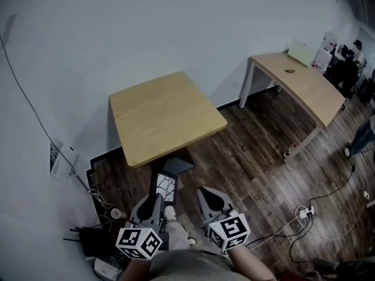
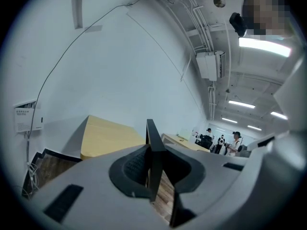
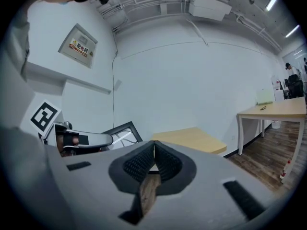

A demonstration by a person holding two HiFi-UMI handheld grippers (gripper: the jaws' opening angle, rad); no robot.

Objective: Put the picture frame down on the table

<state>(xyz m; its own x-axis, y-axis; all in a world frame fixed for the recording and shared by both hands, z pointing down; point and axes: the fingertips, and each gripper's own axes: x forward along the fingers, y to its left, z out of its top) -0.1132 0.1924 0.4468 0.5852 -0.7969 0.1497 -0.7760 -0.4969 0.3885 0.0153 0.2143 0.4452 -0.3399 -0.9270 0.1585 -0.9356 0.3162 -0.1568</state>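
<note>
A black picture frame (image 1: 164, 186) with a pale cracked-pattern picture hangs low over the floor, just in front of the small square wooden table (image 1: 164, 116). My left gripper (image 1: 154, 201) is shut on the frame's lower edge. In the left gripper view the frame (image 2: 153, 152) stands edge-on between the jaws, with the table (image 2: 105, 137) beyond. My right gripper (image 1: 207, 193) is beside it, shut and holding nothing. In the right gripper view its jaws (image 3: 153, 150) meet, the frame (image 3: 123, 132) shows at the left, and the table (image 3: 190, 139) lies ahead.
A longer wooden desk (image 1: 304, 81) stands at the right, with people beyond it. Cables and a power strip (image 1: 304, 211) lie on the dark wood floor. Black clutter and wires (image 1: 94, 239) sit by the wall at the lower left. A wall box (image 1: 58, 157) hangs there.
</note>
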